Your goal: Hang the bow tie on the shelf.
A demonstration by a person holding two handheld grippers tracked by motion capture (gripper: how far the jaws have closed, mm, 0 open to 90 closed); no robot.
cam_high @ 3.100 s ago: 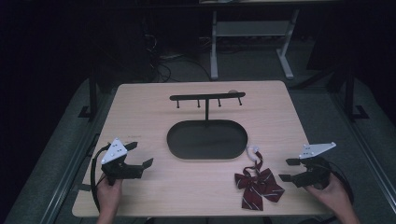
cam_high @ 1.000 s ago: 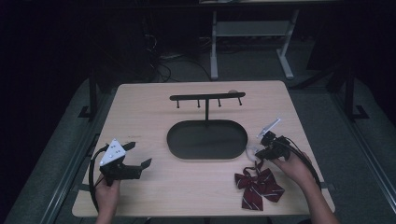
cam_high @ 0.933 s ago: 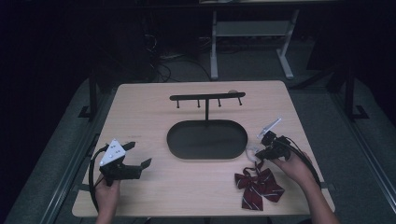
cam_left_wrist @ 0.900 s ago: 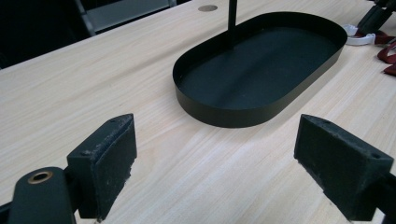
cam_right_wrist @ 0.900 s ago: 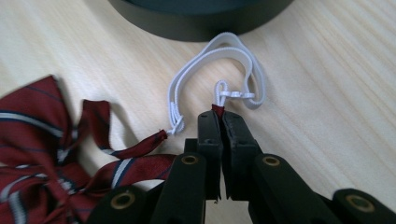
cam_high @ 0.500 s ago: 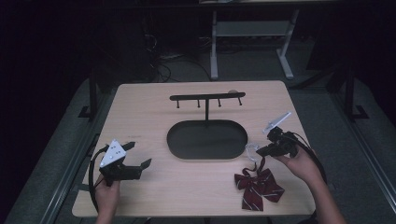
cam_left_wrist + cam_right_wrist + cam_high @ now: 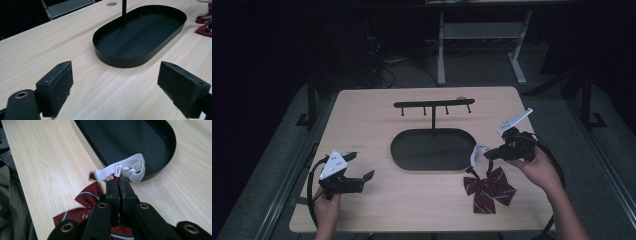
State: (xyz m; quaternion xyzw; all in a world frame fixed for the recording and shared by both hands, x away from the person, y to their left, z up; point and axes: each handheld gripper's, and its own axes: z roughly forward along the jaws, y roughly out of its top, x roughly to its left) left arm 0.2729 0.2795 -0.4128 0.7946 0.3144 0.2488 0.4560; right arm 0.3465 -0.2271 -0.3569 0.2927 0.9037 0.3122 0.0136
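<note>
My right gripper point(image 7: 119, 182) is clamped on the white elastic strap point(image 7: 125, 171) of the bow tie point(image 7: 488, 187), which hangs limp by the tray point(image 7: 412, 155) w/ its tails on the desk point(image 7: 362, 115)—prob light, floppy fabric, so the strap's the best hold; left gripper point(image 7: 357, 167) idles open.

room: dark, walls not readable | light: falls mostly on tabletop | table point(image 7: 377, 115): pale wood-grain top, black frame at sides | floor point(image 7: 472, 70): grey, carpet-like | bg furniture: grey metal stand point(image 7: 482, 35) w/ two legs behind table | cables point(image 7: 384, 70): loose on floor, back left
</note>
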